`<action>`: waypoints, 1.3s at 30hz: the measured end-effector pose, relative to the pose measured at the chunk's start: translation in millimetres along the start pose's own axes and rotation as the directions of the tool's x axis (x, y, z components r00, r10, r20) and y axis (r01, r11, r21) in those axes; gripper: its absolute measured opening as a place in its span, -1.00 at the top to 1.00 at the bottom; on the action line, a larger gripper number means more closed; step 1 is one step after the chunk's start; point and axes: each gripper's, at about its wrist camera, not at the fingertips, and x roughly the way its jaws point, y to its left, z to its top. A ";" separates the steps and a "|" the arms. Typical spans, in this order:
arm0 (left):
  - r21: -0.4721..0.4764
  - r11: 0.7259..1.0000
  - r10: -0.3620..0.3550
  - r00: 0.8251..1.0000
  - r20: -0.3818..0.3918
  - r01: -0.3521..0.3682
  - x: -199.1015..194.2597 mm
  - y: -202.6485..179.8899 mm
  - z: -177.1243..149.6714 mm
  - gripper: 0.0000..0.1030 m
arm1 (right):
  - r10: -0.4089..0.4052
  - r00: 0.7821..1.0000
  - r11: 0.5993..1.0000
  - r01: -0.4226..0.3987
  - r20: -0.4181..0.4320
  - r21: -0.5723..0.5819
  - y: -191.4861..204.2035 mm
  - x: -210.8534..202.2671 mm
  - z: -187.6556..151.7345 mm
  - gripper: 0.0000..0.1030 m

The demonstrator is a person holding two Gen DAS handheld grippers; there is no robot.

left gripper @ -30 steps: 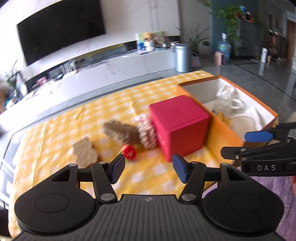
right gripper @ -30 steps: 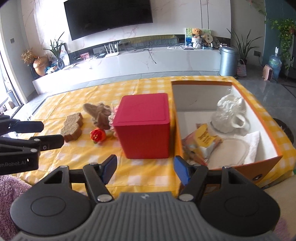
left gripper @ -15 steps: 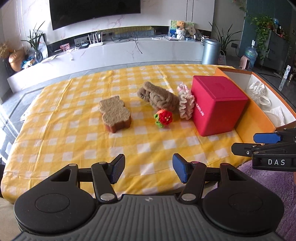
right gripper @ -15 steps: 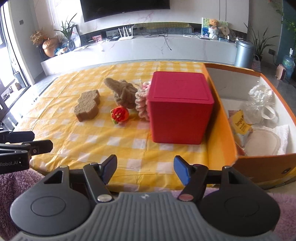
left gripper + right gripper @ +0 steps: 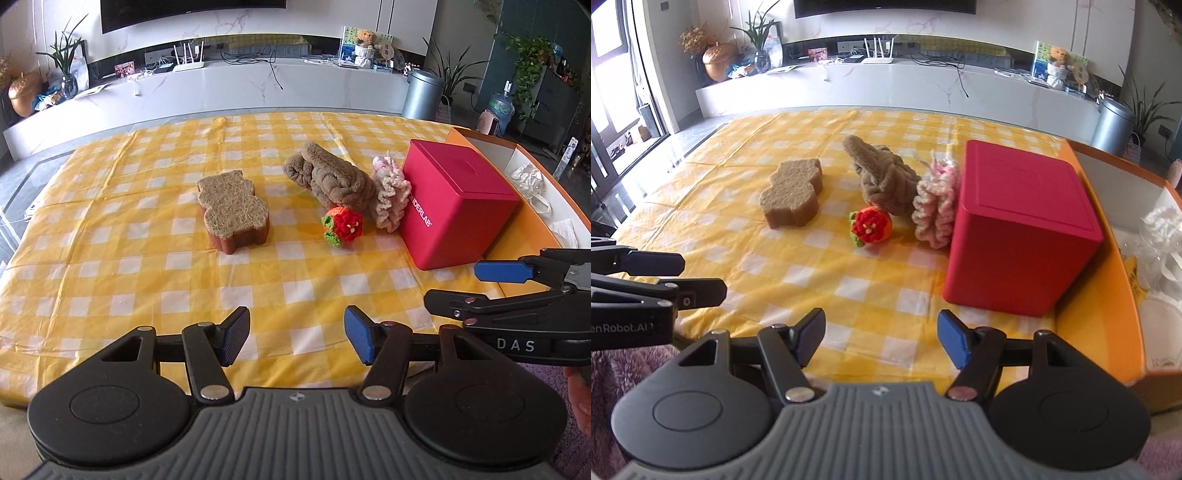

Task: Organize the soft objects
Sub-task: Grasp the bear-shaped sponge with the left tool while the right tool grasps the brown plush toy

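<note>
Soft objects — a bear-shaped sponge [image 5: 233,209], a brown knotted plush [image 5: 328,181], a pink ruffled scrunchie [image 5: 390,198] and a small red crochet flower [image 5: 342,225] — lie on the yellow checked counter [image 5: 110,258], the scrunchie touching the closed red box [image 5: 458,206]. An open orange bin [image 5: 1108,280] stands just beside the box.

Both tools hover over the near edge. The left hand-held gripper [image 5: 295,336] is parted wide with nothing between its pads; the right hand-held gripper [image 5: 881,338] likewise, empty.

Probably a first pick is coming. The flower sits clear of its neighbours, so approach from above and close gently across its middle — enough to lift, not crush. The scrunchie needs drawing away from the box wall first.
</note>
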 end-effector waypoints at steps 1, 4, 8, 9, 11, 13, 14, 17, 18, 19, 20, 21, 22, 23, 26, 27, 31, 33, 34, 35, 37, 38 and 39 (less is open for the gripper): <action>0.005 1.000 -0.003 1.000 -0.002 0.003 1.6 1.4 1.7 -0.35 | 0.004 1.000 1.000 -0.004 -0.001 -0.009 1.9 2.9 2.7 -0.29; 0.023 1.000 -0.009 1.000 -0.008 0.009 6.8 4.1 9.0 -0.35 | 0.014 1.000 0.999 -0.014 -0.001 -0.038 7.8 10.4 11.2 -0.29; 0.056 0.998 -0.015 1.000 -0.011 0.016 13.4 6.8 17.6 -0.35 | 0.025 1.000 0.996 -0.026 -0.005 -0.080 14.6 20.3 21.7 -0.28; 0.065 0.998 -0.016 1.000 -0.012 0.017 15.8 8.3 20.3 -0.35 | 0.027 1.000 0.996 -0.027 -0.007 -0.088 15.4 22.8 24.1 -0.25; 0.079 0.997 -0.015 1.000 -0.012 0.016 19.6 11.0 23.7 -0.35 | 0.026 1.000 0.994 -0.028 -0.012 -0.105 17.0 28.2 29.2 -0.18; 0.088 0.996 -0.016 1.000 -0.011 0.017 23.7 14.6 28.5 -0.35 | 0.025 1.000 0.992 -0.027 -0.014 -0.123 17.7 32.0 34.1 -0.18; 0.090 0.996 -0.018 1.000 -0.010 0.019 25.0 16.3 30.3 -0.35 | 0.023 1.000 0.991 -0.024 -0.013 -0.134 18.4 34.5 37.3 -0.16; 0.095 0.995 -0.023 1.000 -0.007 0.024 30.0 22.3 38.1 -0.35 | 0.014 1.000 0.985 -0.015 -0.007 -0.173 21.1 40.8 47.0 -0.16; 0.098 0.995 -0.021 1.000 -0.005 0.022 31.7 23.7 40.1 -0.35 | 0.008 1.000 0.982 -0.009 -0.004 -0.187 22.0 43.5 51.0 -0.16; 0.102 0.995 -0.019 1.000 -0.005 0.019 33.7 25.1 42.0 -0.35 | 0.005 1.000 0.979 -0.005 -0.001 -0.202 22.8 46.2 55.0 -0.15; 0.105 0.994 -0.016 1.000 -0.005 0.016 36.2 26.7 44.1 -0.35 | 0.003 1.000 0.976 -0.002 0.005 -0.217 23.8 49.1 59.4 -0.13; 0.107 0.994 -0.011 1.000 -0.004 0.012 39.4 28.7 46.7 -0.35 | -0.002 1.000 0.972 0.005 0.013 -0.234 24.4 52.2 64.8 -0.13; 0.106 0.994 -0.009 1.000 -0.003 0.009 42.1 30.4 49.1 -0.35 | -0.009 1.000 0.968 0.015 0.022 -0.250 25.3 56.0 70.5 -0.13; 0.104 0.995 -0.008 1.000 -0.003 0.008 45.1 32.5 51.9 -0.35 | -0.016 0.999 0.965 0.023 0.029 -0.261 26.0 59.3 75.0 -0.12; 0.094 0.996 -0.007 1.000 0.000 0.007 56.0 40.6 61.2 -0.40 | -0.036 0.998 0.957 0.047 0.041 -0.285 26.6 74.3 89.5 -0.11; 0.082 0.997 0.000 1.000 0.004 0.000 59.6 43.8 64.8 -0.45 | -0.044 0.998 0.955 0.054 0.043 -0.292 26.4 79.8 94.1 -0.11; 0.009 1.000 0.020 1.000 0.004 -0.020 78.6 53.5 74.9 -0.67 | -0.070 0.997 0.947 0.080 0.043 -0.312 25.2 100.2 107.3 -0.11; -0.022 1.000 0.019 1.000 -0.007 -0.020 90.7 55.9 78.1 -0.77 | -0.072 0.997 0.944 0.081 0.041 -0.320 23.8 109.8 112.4 -0.11; -0.031 0.999 0.023 1.000 -0.014 -0.023 96.8 56.4 79.2 -0.77 | -0.072 0.997 0.942 0.080 0.036 -0.326 23.6 114.5 114.2 -0.11; -0.039 0.999 0.026 1.000 -0.016 -0.027 102.0 56.8 79.8 -0.77 | -0.074 0.997 0.940 0.080 0.031 -0.331 23.4 119.1 115.5 -0.11; -0.058 0.997 0.049 0.999 -0.022 -0.050 112.5 59.2 79.8 -0.77 | -0.076 0.997 0.938 0.079 0.023 -0.338 22.8 126.8 116.4 -0.11; -0.068 0.996 0.058 0.998 -0.028 -0.060 117.7 60.7 79.6 -0.77 | -0.077 0.997 0.937 0.079 0.020 -0.340 22.3 129.9 116.7 -0.11; -0.076 0.995 0.059 0.998 -0.034 -0.062 122.5 61.5 79.2 -0.77 | -0.075 0.997 0.937 0.076 0.017 -0.341 21.5 133.1 116.8 -0.11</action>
